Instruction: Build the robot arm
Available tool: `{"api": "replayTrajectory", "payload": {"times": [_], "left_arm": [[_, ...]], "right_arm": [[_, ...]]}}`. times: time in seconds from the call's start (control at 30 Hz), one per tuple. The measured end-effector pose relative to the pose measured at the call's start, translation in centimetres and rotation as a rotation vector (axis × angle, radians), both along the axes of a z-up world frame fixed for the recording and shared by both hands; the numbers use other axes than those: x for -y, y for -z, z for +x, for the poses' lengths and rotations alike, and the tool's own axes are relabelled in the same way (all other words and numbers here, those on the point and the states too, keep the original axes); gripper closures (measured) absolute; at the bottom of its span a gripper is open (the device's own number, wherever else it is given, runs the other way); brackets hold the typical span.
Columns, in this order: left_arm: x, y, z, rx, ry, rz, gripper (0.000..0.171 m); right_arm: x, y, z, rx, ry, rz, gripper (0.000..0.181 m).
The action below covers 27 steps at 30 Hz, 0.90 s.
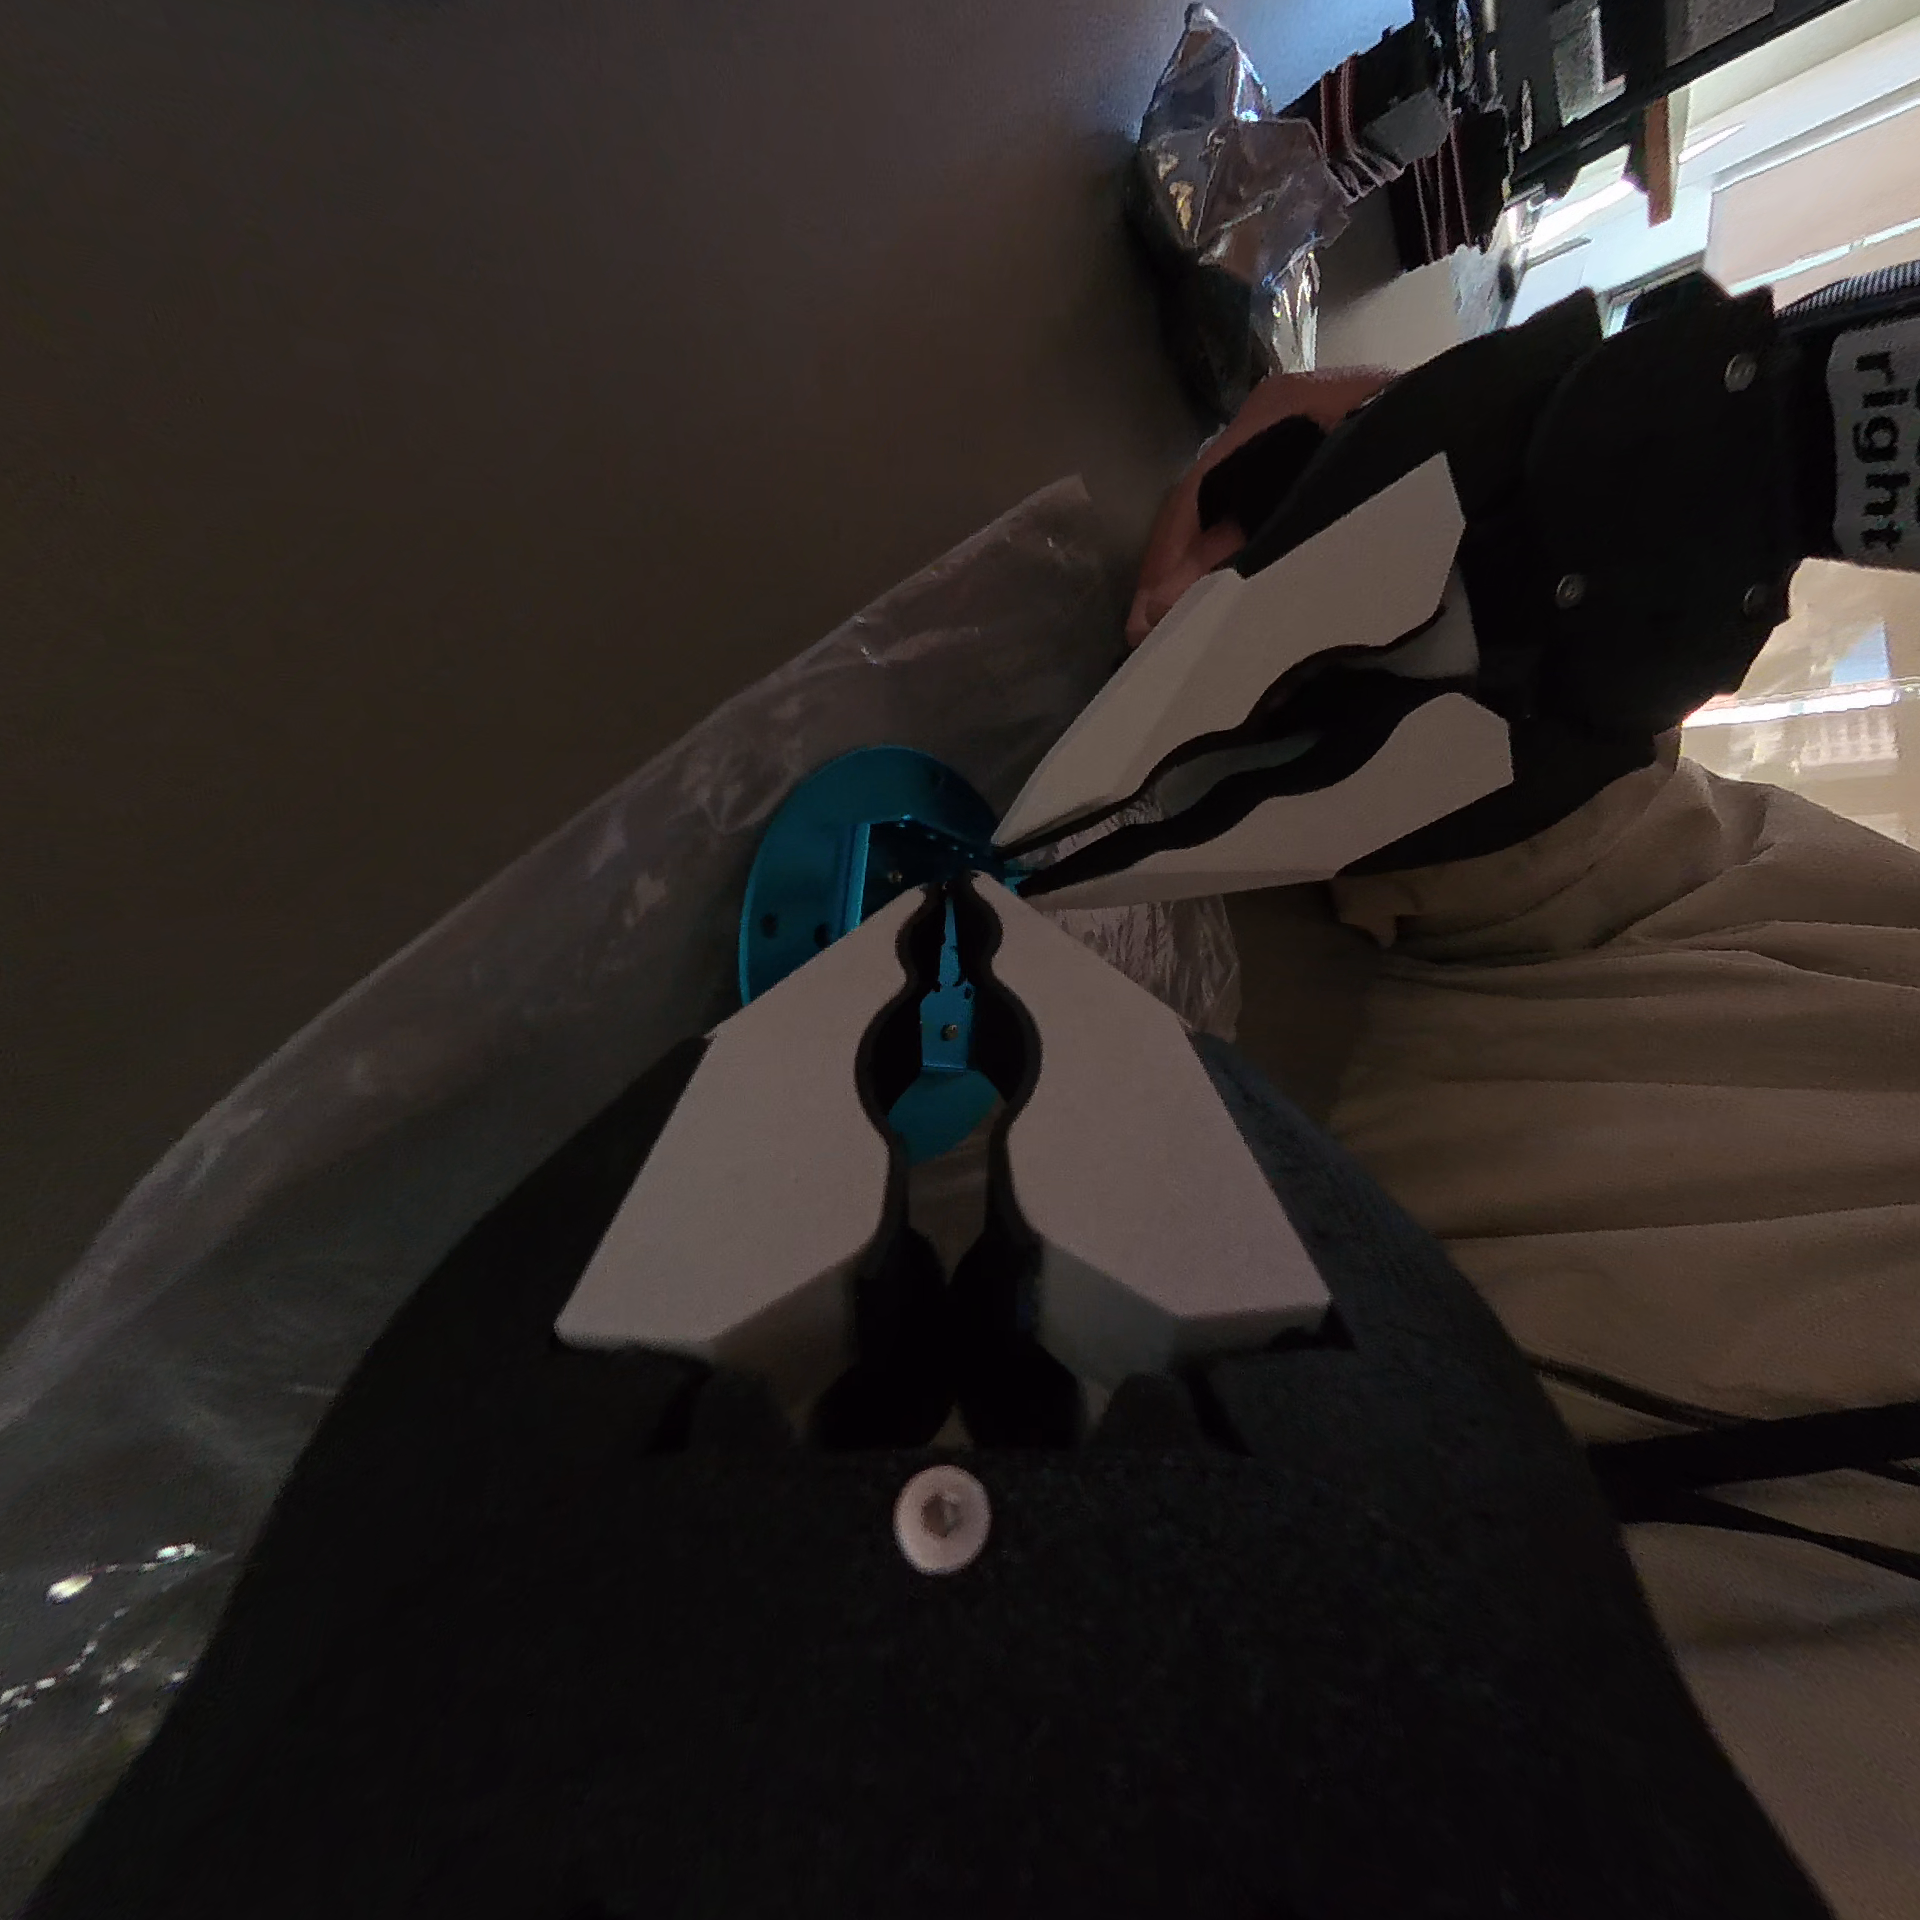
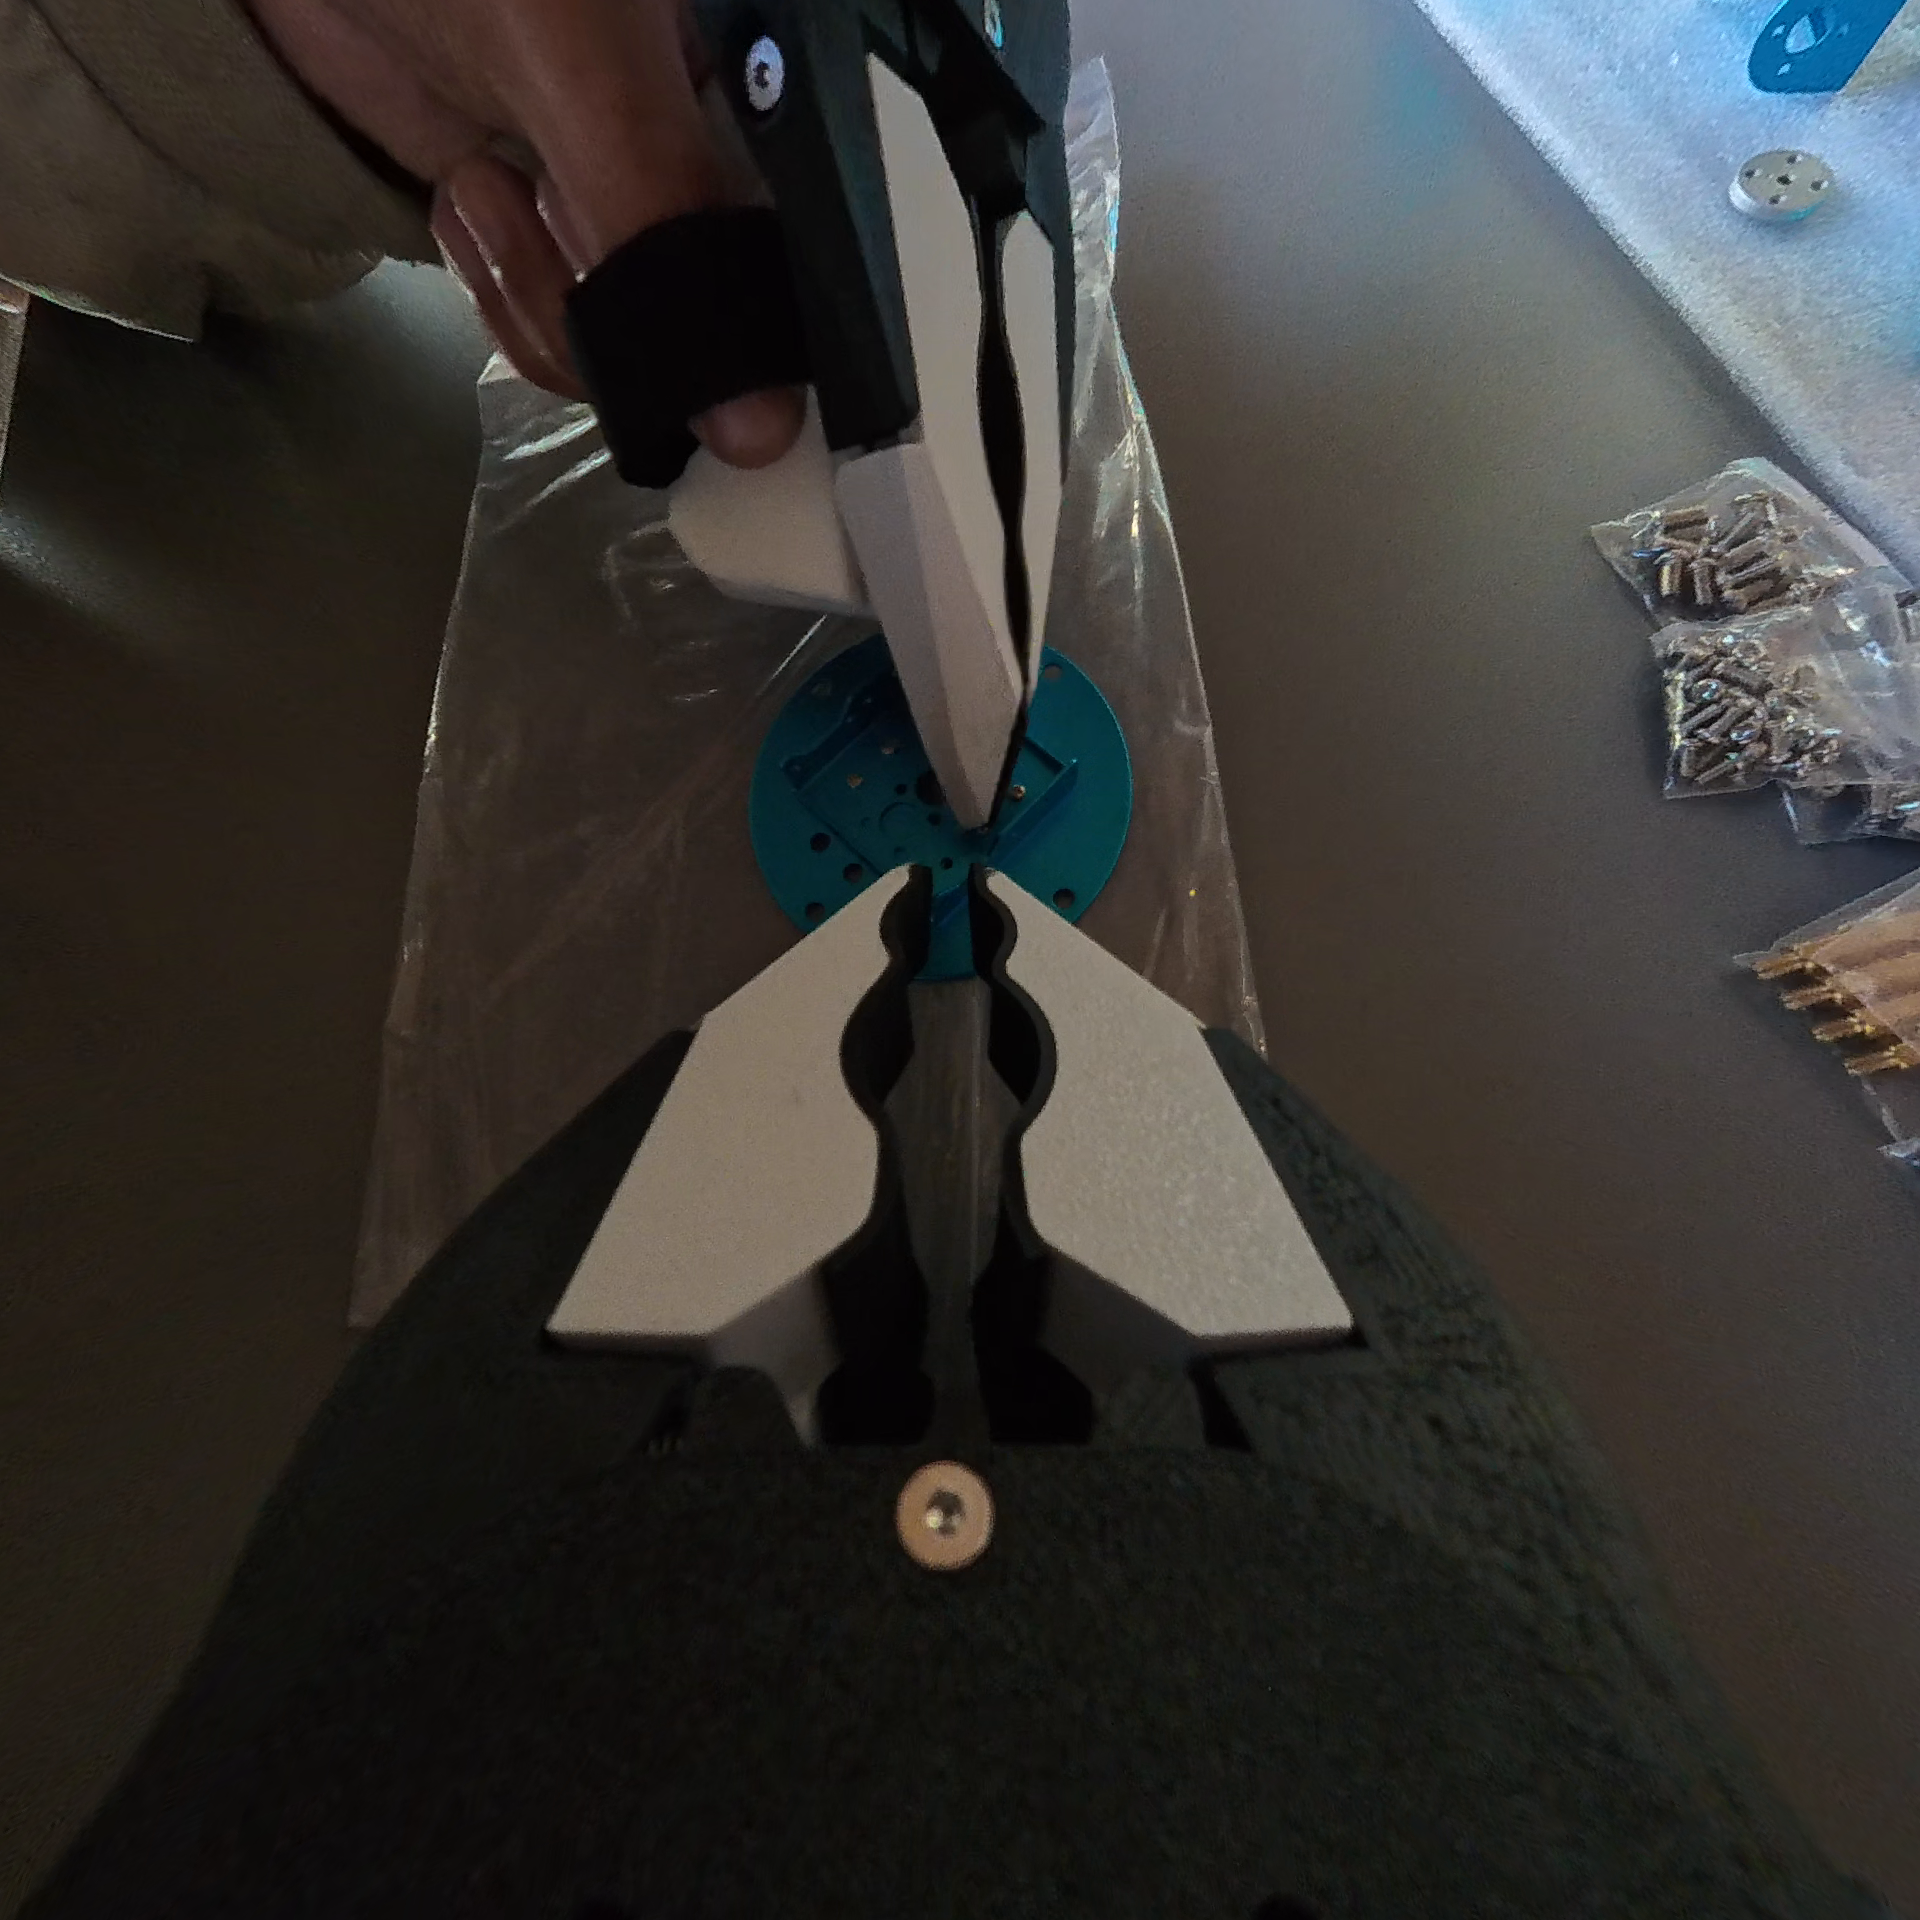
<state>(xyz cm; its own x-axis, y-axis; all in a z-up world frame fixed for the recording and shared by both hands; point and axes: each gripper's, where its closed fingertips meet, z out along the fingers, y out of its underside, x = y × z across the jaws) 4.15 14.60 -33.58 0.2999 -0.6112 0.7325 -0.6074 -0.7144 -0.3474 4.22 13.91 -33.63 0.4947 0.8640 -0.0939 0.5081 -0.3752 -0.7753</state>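
A blue round disc (image 2: 1081, 800) with a blue bracket (image 2: 831, 769) on top lies on a clear plastic bag (image 2: 582, 727) on the dark table. My right gripper (image 2: 945, 878) is shut on the bracket's near wall (image 2: 951, 925). My left gripper (image 2: 982, 821) comes down from above with its jaws nearly together, pinching a small dark part that looks like a screw, at the bracket's floor. In the left wrist view, my left gripper (image 1: 948, 891) hovers over the disc (image 1: 790, 883) and the right gripper (image 1: 1006, 860) meets it from the upper right.
Clear bags of screws (image 2: 1745, 665) and brass standoffs (image 2: 1860, 997) lie at the right. A white foam sheet (image 2: 1621, 156) at the far right bears a silver hub (image 2: 1782, 187) and a blue part (image 2: 1808, 42). A person's hand (image 2: 582, 208) holds the left gripper. A beige sleeve (image 1: 1610, 1091) is close by. Both grippers' tips are close together, under 4 cm apart.
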Motion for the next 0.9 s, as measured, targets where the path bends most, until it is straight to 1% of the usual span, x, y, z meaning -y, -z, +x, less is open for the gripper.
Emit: {"api": "replayTrajectory", "payload": {"times": [0.2,0.43,0.57,0.73,0.9], "left_arm": [[-0.01,0.13,0.01,-0.019,0.020,0.043,0.171],[-0.14,0.20,0.17,-0.060,0.063,0.140,0.171],[-0.03,0.21,0.04,-0.054,0.070,0.122,0.171],[-0.03,0.20,0.02,-0.054,0.078,0.142,0.171],[0.04,0.16,-0.02,-0.026,0.076,0.124,0.171]], "right_arm": [[-0.01,-0.01,-0.01,0.007,0.002,0.009,0.175],[-0.04,0.04,0.04,0.005,0.006,0.003,0.174],[0.03,0.11,0.01,0.006,0.003,-0.003,0.174],[0.10,0.43,0.06,0.032,0.000,-0.001,0.174],[-0.25,-0.32,0.47,-0.009,0.015,-0.002,0.167]]}}
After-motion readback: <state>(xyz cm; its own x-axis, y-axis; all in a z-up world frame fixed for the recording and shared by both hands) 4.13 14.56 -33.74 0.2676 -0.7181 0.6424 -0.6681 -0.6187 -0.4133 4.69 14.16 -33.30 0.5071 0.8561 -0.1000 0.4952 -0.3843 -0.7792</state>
